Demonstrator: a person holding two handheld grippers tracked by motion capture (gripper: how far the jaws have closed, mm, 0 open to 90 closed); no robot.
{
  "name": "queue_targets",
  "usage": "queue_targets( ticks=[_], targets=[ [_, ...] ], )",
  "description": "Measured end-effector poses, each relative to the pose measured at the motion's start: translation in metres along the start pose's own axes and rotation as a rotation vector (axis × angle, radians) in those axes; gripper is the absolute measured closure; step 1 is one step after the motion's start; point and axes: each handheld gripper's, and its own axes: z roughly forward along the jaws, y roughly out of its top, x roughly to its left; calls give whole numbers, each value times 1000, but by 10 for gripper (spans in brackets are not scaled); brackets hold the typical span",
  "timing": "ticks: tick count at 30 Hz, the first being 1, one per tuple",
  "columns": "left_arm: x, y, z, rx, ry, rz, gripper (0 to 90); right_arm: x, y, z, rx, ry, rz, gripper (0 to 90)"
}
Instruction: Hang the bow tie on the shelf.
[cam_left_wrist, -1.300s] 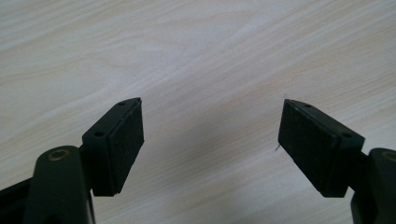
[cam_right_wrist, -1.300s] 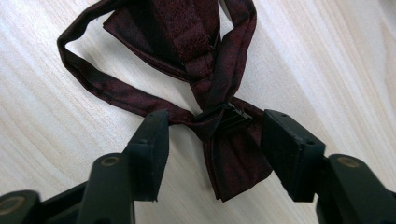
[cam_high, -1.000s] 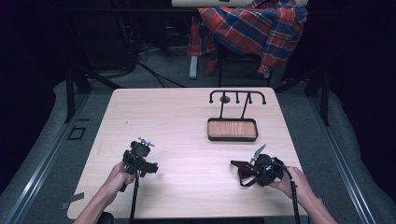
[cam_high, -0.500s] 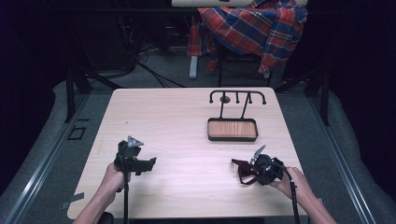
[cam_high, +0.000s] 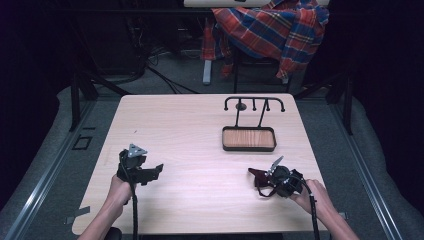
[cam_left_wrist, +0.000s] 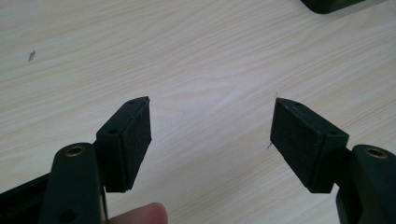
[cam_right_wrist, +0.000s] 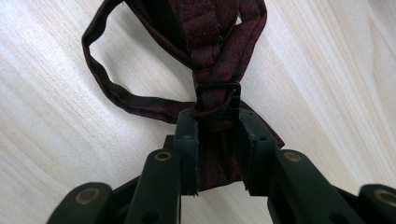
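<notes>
At the table's right front corner: the dark red bow tie lies on the wooden table, well short of the tray and the black hook rack behind it.
Right gripper: the right gripper has just been closing its jaws. In the right gripper view the pads clamp the tie's band just below its black slider buckle, and the strap loops loose on the wood to one side.
Left gripper: the left gripper hovers over bare table on the left side. Its jaws have just been narrowing, yet in the left gripper view a wide gap remains between the pads, and nothing is between them.
Step in hand: securing the bow tie, as I judge it. The grip looks made, but the tie has not yet left the table.
Next move: probably a lift and a carry toward the rack or the tray. That calls for a firm pinch, since the slack loop could snag or drag. The free gripper may need to come across and take the strap's other end.
</notes>
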Motion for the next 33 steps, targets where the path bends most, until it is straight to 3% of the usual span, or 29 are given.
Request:
queue_targets(
  ticks=[7, 10, 13, 16, 24, 29, 30, 33],
  targets=[
    [-1, 1, -1, 14, -14, 17, 288, 1, 0, -5, -34, -26, 1, 720],
    [-3, -1, 2, 28, 18, 47, 275, 0, 0, -8, -47, -27, 9, 720],
    [-3, -1, 3, 29, 22, 48, 267, -1, 0, -10, -37, -36, -5, 720],
    [-2, -1, 2, 35, 24, 45, 262, -2, -1, -14, -75, -52, 17, 721],
    [-1, -1, 4, 51, 24, 45, 249, -5, -3, -24, -114, -88, 36, 720],
    [0, -2, 5, 57, 28, 36, 246, -7, -4, -29, -138, -103, 67, 720],
    [0, -2, 5, 59, 27, 36, 245, -8, -5, -28, -163, -100, 90, 720],
    [0, -2, 5, 62, 26, 33, 244, -10, -5, -30, -146, -113, 86, 720]
  ],
)
